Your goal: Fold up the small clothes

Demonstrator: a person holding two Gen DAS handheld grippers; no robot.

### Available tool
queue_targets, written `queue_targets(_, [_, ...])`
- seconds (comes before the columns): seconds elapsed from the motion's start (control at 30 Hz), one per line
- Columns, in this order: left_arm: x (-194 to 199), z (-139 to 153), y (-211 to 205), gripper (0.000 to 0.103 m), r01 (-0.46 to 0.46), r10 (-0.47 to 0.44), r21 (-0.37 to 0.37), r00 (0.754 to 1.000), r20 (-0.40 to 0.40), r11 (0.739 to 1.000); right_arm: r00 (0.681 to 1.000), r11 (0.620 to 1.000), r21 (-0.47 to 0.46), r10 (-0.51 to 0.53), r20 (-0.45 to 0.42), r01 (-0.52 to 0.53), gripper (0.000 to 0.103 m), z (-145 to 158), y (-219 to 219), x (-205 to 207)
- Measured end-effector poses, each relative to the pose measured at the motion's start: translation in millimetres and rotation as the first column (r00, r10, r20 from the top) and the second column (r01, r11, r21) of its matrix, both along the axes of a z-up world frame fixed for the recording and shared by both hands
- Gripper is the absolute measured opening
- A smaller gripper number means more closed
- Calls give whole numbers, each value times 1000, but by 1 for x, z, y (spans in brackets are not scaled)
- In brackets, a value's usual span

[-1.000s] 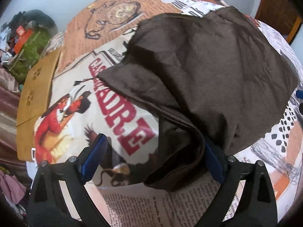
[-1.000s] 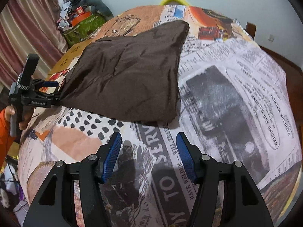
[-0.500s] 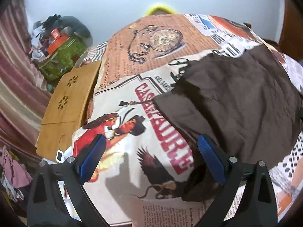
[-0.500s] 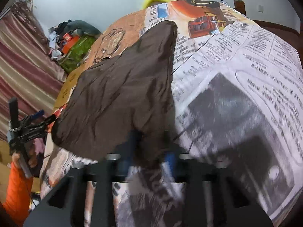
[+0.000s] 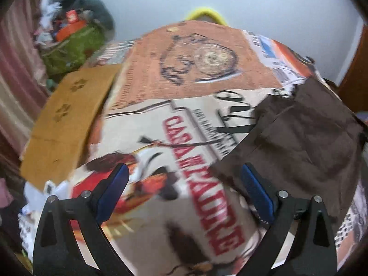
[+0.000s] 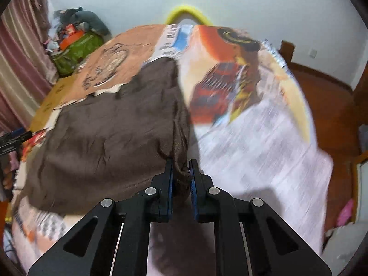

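A dark brown garment (image 6: 110, 133) lies spread on a bed with a printed newspaper-pattern cover (image 6: 264, 142). My right gripper (image 6: 180, 172) is shut on the garment's near right corner and lifts it a little off the cover. In the left wrist view the garment (image 5: 299, 138) lies at the right. My left gripper (image 5: 184, 191) is open and empty over the printed cover (image 5: 184, 92), with its right finger (image 5: 255, 193) at the garment's left edge. The left gripper also shows at the far left of the right wrist view (image 6: 13, 139).
A tan cardboard sheet (image 5: 66, 124) lies along the bed's left side. A green bag with piled clutter (image 5: 73, 39) stands by the striped curtain (image 6: 20, 53). A yellow hoop (image 6: 186, 13) rises behind the bed. Wooden floor (image 6: 326, 105) lies to the right.
My right gripper moved forward onto the garment's near corner and shut on it. My left gripper stayed open and drew back left off the garment.
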State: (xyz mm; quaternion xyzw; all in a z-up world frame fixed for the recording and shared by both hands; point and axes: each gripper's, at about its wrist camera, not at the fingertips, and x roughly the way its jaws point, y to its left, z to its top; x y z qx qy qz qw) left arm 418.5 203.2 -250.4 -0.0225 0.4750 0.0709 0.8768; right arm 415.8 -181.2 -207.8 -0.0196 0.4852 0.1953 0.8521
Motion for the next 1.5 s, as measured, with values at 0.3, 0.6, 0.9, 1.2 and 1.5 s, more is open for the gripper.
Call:
queue_targets(0.3, [55,-18,-56,98,205,-213,-152,976,-40,967,995,998,-18,-65,70,66,15,0,-2,40])
queue_targets(0.6, [97,-43,-70,52,185,-246,-383,962,-117,905,998,992,113,-56,28,53,50,13,-15,3])
queue_targets(0.9, [78,-25,-78,9,208,-246,-318,965,-86,925,987,963,250,129,-97,-101,51,-2,31,-69])
queue_targets(1.2, [30,-19,-75,7,142,-189,-264,969,-162,954,954,924,363,211,-212,-124,54,-28,76,-82])
queue_targets(1.5, [-25,-17,-81,4,117,-177,-268,961,-212,956,927,858,506,258,-271,-91,41,-32,86,-89])
